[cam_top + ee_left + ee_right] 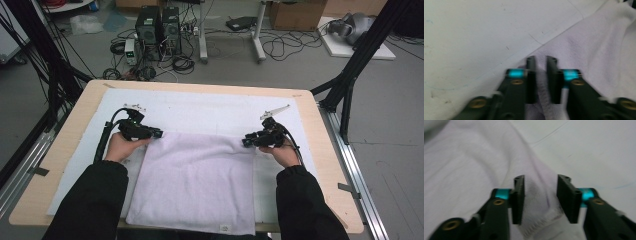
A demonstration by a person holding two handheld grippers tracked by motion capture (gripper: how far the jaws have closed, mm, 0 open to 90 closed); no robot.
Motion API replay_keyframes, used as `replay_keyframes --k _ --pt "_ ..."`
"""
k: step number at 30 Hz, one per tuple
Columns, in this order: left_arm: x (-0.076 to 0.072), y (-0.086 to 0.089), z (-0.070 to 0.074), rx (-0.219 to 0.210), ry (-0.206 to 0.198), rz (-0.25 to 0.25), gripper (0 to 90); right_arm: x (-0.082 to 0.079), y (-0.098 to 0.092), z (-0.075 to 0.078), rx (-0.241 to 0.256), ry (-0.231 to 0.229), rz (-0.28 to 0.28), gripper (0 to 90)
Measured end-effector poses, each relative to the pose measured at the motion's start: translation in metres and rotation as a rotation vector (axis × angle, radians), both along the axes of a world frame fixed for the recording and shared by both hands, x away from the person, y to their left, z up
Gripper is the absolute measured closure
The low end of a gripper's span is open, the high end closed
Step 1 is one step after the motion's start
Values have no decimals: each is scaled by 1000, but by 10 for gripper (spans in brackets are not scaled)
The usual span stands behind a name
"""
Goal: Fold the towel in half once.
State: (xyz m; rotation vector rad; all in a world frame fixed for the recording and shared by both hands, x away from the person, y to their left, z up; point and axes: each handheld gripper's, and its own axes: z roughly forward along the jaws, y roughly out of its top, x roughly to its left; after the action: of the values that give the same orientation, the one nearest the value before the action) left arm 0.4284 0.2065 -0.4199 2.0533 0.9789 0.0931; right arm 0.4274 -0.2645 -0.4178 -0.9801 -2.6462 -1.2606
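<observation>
High view: a pale lilac towel [192, 182] lies flat on a white mat [200, 107] that covers most of a light wooden table [327, 165], its near edge reaching the table's front edge. The person's hands, in black sleeves, come in from below. The left gripper [156, 134] sits at the towel's far left corner and the right gripper [246, 140] at its far right corner, each pointing inward along the far edge.

Left gripper view: the two black jaws stand close together with only a narrow gap, and a hemmed fold of the towel [596, 50] runs up between them, so the left gripper [541, 62] is pinching the cloth at its corner, with the mat [474, 32] bare to the left.

Right gripper view: the jaws are spread well apart, straddling the towel's [474, 157] hemmed corner, which bulges up between them without being squeezed; the right gripper [541, 181] is not yet clamped on it.
</observation>
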Motion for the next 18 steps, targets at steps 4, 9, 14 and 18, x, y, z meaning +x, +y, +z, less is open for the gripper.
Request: replay_keyframes --k 4,9,14,18 --pt "-15 7 18 -34 -120 20 836 -6 4 5 -45 -28 32 818" --pt "-59 21 33 -59 -239 -2 838 -29 -1 34 38 -163 2 798" --pt "-114 29 14 -12 -194 -115 832 -69 1 24 6 -162 77 742" --pt "-136 30 -1 45 -118 -182 680 -87 -2 15 -29 -121 106 679"
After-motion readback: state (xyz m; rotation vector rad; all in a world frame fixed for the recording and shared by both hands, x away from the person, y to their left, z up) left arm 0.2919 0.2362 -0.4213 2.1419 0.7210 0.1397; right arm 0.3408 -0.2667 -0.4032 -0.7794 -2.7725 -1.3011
